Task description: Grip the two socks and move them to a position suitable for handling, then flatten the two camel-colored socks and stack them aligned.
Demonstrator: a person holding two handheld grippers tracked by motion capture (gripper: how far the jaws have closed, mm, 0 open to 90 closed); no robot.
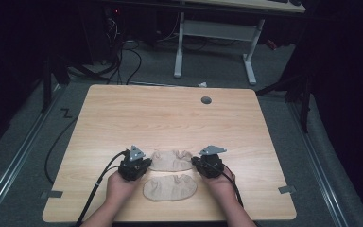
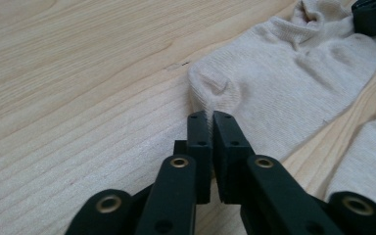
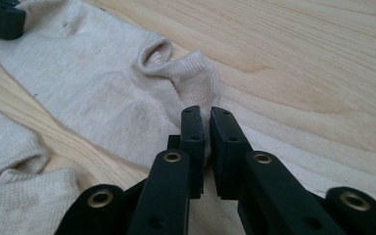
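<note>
Take the far sock [image 1: 171, 160] as your reference: it lies flat on the wooden table [image 1: 170, 118], near the edge closest to you, with the second sock [image 1: 170, 187] just beside it on your side, separated by a narrow strip of bare wood. Your left gripper [image 1: 142, 163] sits at the left end of the far sock; in the left gripper view its jaws are closed to a thin slit, pinching a small fold of the toe fabric [image 2: 206, 115] of the far sock [image 2: 293, 83]. Your right gripper [image 1: 199, 163] sits at the opposite end; in the right gripper view the jaws are likewise nearly closed on the sock's [image 3: 88, 88] heel edge [image 3: 206, 120], beside the cuff opening. How much cloth lies inside either pinch is hidden by the jaw pads. In each gripper view the other gripper appears only as a dark block cut off at an upper corner, so its grip cannot be read there. The second sock [image 2: 372, 161] is cropped at the frame edge in both gripper views. From above, your hands cover the gripper bodies, and the jaw tips are too small to make out.
</note>
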